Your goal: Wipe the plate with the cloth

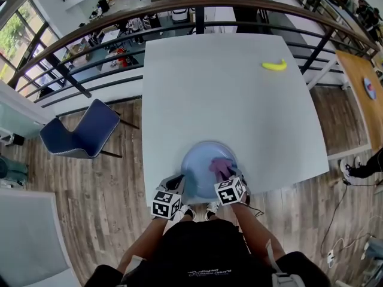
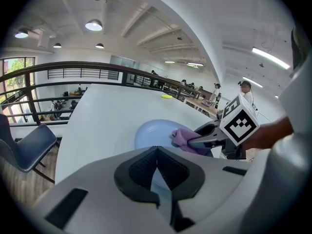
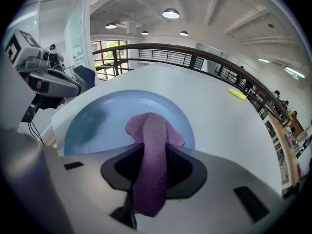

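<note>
- I am gripping the purple cloth (image 3: 148, 145) with my right tongs (image 3: 151, 155), the jaws pinching together on it, so that the free end is bulging out ahead of them and lying on the plate
- I am pinching the rim of the pale blue plate (image 1: 197, 157) at about its 7 o'clock with my left tongs (image 2: 157, 150); in the left gripper view the jaws are nearly meeting, with a thin blue sliver of the rim showing between them
- The plate is sitting on the white table (image 1: 227, 100) at the table's 6 o'clock edge, right in front of me
- The cloth is resting on the plate's inner face toward 4 o'clock, while the rest of the plate is showing bare
- A yellow banana (image 1: 274, 66) is lying well apart from the plate, at roughly 1 o'clock from it, near the table's far edge
- A blue chair (image 1: 84, 133) is standing on the wooden floor at about 9 o'clock from the table
</note>
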{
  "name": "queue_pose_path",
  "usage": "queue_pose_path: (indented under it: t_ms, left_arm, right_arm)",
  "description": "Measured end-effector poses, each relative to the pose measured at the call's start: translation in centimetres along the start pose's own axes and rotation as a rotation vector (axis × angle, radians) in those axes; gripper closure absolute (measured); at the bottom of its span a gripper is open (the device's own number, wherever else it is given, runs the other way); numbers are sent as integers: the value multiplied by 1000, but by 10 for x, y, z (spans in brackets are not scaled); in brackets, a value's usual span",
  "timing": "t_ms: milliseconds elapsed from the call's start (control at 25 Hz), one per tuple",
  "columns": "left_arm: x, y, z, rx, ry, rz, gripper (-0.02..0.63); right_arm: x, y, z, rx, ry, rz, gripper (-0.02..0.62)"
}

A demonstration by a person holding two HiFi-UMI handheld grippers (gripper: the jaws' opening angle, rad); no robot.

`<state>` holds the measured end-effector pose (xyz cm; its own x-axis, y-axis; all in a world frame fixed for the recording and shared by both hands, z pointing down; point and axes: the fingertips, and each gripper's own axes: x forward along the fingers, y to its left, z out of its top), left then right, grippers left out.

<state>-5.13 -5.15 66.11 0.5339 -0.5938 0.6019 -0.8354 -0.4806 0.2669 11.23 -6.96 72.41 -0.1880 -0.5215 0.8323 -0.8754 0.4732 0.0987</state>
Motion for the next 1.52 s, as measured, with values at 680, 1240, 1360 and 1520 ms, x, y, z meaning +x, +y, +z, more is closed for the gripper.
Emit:
queue_pose_path:
  t_ms: [680, 1240, 1360, 1520]
  left_arm:
    - [-20, 21, 50, -54, -138, 56, 594]
    - [-68, 47, 153, 21, -370, 117, 594]
    - [-74, 52, 164, 9, -417, 115, 594]
    - [-81, 53, 176, -19, -437, 143, 594]
  right_arm:
    - [-35, 13, 71, -17, -160, -3, 469]
    - [-98, 9, 169, 31, -438, 43, 469]
    - [-111, -3, 187, 19, -527, 22, 469]
    - [-136, -16, 212, 25, -638, 16, 469]
